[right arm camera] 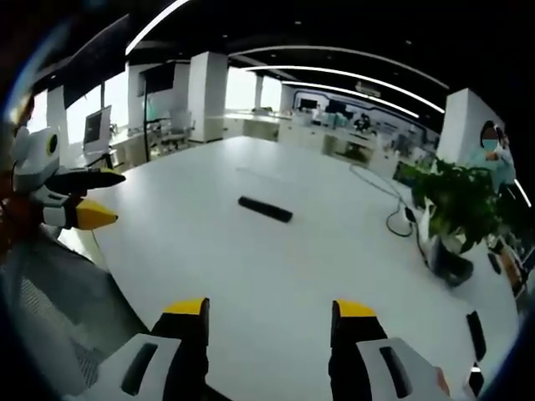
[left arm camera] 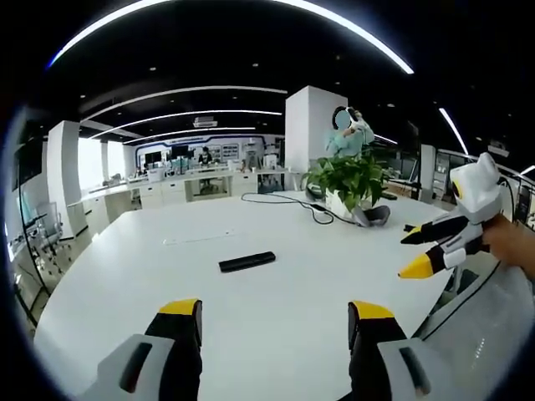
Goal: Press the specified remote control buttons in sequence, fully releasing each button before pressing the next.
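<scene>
left gripper view: remote [left arm camera: 247,261] lies flat mid tabletop [left arm camera: 276,334], well ahead of both tongs, left [left arm camera: 274,322] & right [right arm camera: 270,322], each w/ jaws apart, holding nothing. approach slow, come down square on one button w/ a tip. plant [left arm camera: 351,180] & cable [left arm camera: 313,209] sit far off, not in the way.

We see an open-plan office with a dark ceiling [left arm camera: 251,50] crossed by long curved light strips [left arm camera: 192,90]. A large white counter [left arm camera: 276,292] with a rounded edge occupies the foreground. A potted green plant [left arm camera: 351,180] stands on its far side, with a black cable [left arm camera: 292,200] lying beside it. A white square column [left arm camera: 309,125] rises behind. Rows of white desks [left arm camera: 167,188] run along the back, and bright windows [right arm camera: 109,96] light one side.
</scene>
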{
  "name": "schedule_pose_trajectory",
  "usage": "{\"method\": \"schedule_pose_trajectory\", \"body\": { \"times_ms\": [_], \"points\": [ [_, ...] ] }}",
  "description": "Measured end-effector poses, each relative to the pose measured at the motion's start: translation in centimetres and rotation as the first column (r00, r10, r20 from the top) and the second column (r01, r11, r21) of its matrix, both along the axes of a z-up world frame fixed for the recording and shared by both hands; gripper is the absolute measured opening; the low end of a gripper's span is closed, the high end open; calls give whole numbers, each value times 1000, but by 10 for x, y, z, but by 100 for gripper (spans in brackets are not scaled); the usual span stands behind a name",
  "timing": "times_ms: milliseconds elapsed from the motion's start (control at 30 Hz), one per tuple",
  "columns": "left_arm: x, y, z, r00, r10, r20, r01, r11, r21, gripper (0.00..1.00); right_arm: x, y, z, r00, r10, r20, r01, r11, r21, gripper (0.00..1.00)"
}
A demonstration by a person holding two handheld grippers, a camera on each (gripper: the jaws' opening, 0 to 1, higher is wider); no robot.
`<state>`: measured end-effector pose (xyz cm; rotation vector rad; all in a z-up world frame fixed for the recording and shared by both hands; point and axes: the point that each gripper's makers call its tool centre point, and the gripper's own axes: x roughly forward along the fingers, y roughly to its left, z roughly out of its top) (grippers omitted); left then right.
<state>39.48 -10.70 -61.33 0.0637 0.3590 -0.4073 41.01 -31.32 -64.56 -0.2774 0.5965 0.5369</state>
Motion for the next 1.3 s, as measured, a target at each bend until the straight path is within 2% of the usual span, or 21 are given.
{"method": "schedule_pose_trajectory", "body": {
  "times_ms": [700,967,1033,1067,1100,1200,1267,1300],
  "points": [
    [-1,-2,-3,1000,-12,-14,12,1000,9,76,0,0,-6,1000,9,-17,-9,1000,-22,61],
    [1,-2,1,1000,-13,-4,13,1000,19,80,5,1,1,999,26,23,-25,999,-32,64],
    [2,-2,2,1000,-13,-4,13,1000,22,83,8,3,10,997,32,67,-31,999,-10,64],
    [3,-2,3,1000,-14,-1,14,1000,27,85,13,6,19,992,48,116,-49,999,10,64],
    [4,-1,3,1000,-14,1,14,999,33,86,17,5,26,990,31,135,-36,999,32,63],
    [5,-3,2,1000,-23,-6,23,999,49,89,19,1,34,989,24,149,-32,998,48,58],
    [8,-1,3,1000,-6,3,6,999,53,97,23,1,38,989,-17,149,0,993,116,67],
    [9,0,4,1000,2,7,-3,998,61,100,24,3,37,991,-29,129,9,989,149,76]
  ]
}}
